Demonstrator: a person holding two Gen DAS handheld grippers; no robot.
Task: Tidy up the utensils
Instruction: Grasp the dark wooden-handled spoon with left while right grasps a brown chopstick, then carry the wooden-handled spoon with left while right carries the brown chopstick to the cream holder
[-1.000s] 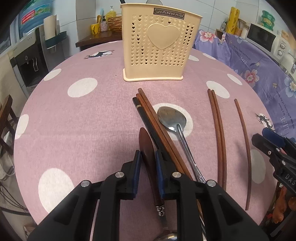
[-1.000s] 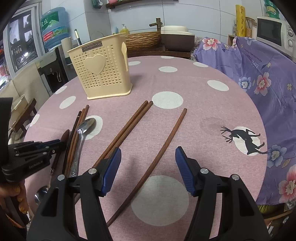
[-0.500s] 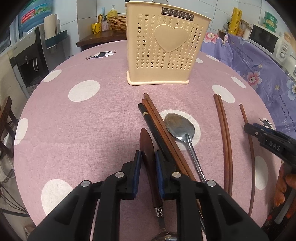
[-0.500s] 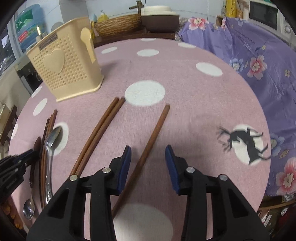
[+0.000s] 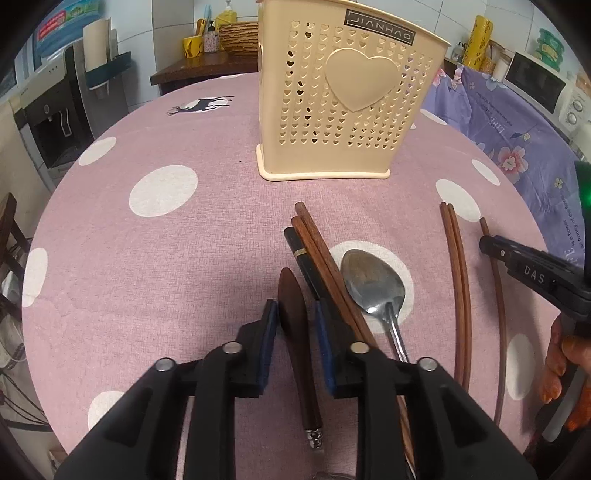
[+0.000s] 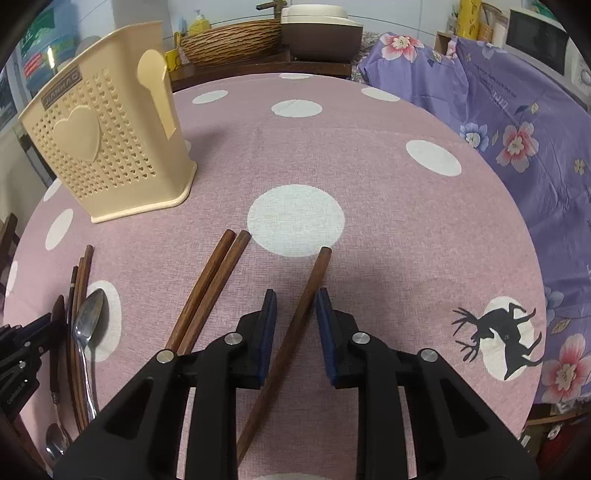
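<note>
A cream perforated utensil holder (image 5: 343, 96) stands upright on the pink dotted tablecloth (image 5: 166, 258). My left gripper (image 5: 295, 325) straddles the dark wooden handle (image 5: 291, 302) of a utensil lying flat. Its jaws are opening, and a gap shows beside the right pad. Next to it lie a black chopstick (image 5: 301, 251), two brown chopsticks (image 5: 325, 254) and a metal spoon (image 5: 373, 284). My right gripper (image 6: 295, 317) is closing around a single brown chopstick (image 6: 314, 280), with small gaps at both pads. A chopstick pair (image 6: 214, 280) lies to its left.
Purple floral cloth (image 6: 517, 110) covers furniture past the table's right edge. A wicker basket (image 6: 229, 40) and a brown pot (image 6: 321, 33) sit behind the table. A water dispenser (image 5: 55, 110) stands at the left. A hand (image 5: 561, 354) holds the right gripper at the table's edge.
The right jaws have narrowed from wide apart to close around the single chopstick as that gripper came forward over it. The left jaws have parted slightly from the wooden handle.
</note>
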